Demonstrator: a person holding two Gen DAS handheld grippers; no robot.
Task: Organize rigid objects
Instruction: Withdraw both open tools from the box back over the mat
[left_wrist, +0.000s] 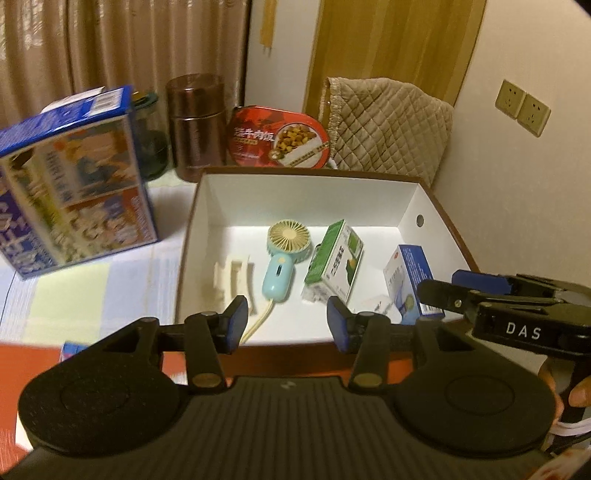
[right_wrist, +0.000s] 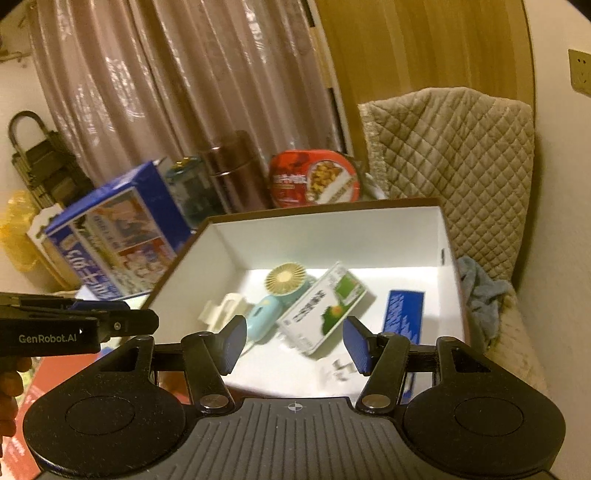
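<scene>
- We see our left gripper with its blue pads spread wide apart and nothing between them, hovering at the near rim of the white box.
- Our right gripper is likewise spread open and empty, over the near edge of the same box; in the left wrist view it comes in from the right.
- Inside the box, from left to right, we see a cream clip, a small light-blue hand fan with its cord trailing toward the near wall, a green-and-white carton and a blue-and-white carton by the right wall.
- The fan and the green-and-white carton lie just beside each other; in the right wrist view the carton sits tilted.
- Left of the box a large blue carton stands on the table.
- At the far side we see a brown canister, a red meal tray and a quilted cover, with a curtain behind.
</scene>
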